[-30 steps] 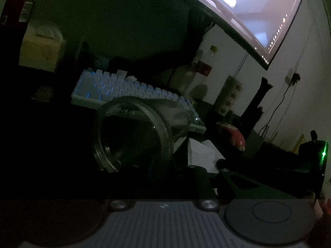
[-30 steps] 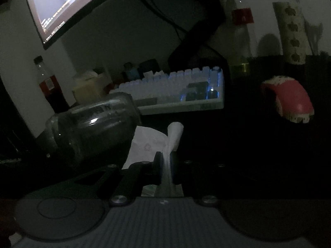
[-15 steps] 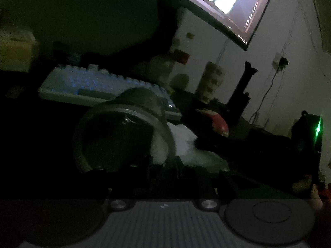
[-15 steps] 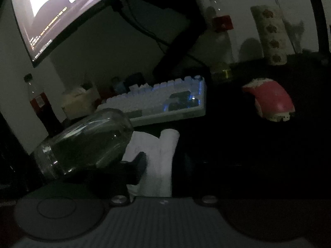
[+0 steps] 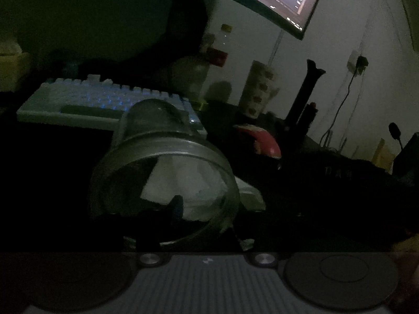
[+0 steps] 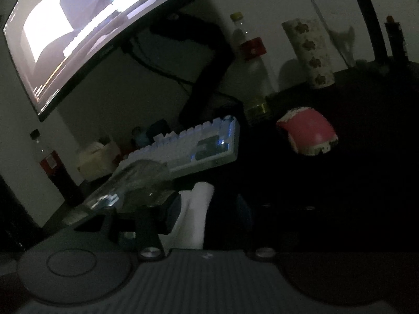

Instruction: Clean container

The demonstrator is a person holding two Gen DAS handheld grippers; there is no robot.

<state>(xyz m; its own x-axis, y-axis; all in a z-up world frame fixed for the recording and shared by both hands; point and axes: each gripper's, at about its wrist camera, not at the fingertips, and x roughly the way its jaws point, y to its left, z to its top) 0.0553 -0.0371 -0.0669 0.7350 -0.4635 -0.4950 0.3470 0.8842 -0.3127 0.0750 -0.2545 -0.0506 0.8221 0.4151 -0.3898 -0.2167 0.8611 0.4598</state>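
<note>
Clear glass jar (image 5: pixel 162 175) lies on side on dark desk, near white backlit keyboard (image 5: pixel 86 102), mouth toward left gripper (image 5: pixel 180 225). Rigid, smooth, likely slippery, breakable; best grip at thick rim.

Left jaws just opening; whether one finger still pinches rim, cannot tell.

Right gripper (image 6: pixel 207 209) jaws stand apart, white paper tissue (image 6: pixel 196 209) loose between, unpinched.

Earlier: jar held tilted, tissue clamped.

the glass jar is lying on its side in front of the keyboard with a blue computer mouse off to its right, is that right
Not quite: the mouse is red and white, not blue, as the right wrist view shows. The rest holds: the glass jar lies on its side in front of the keyboard, and the mouse sits to its right.
</note>
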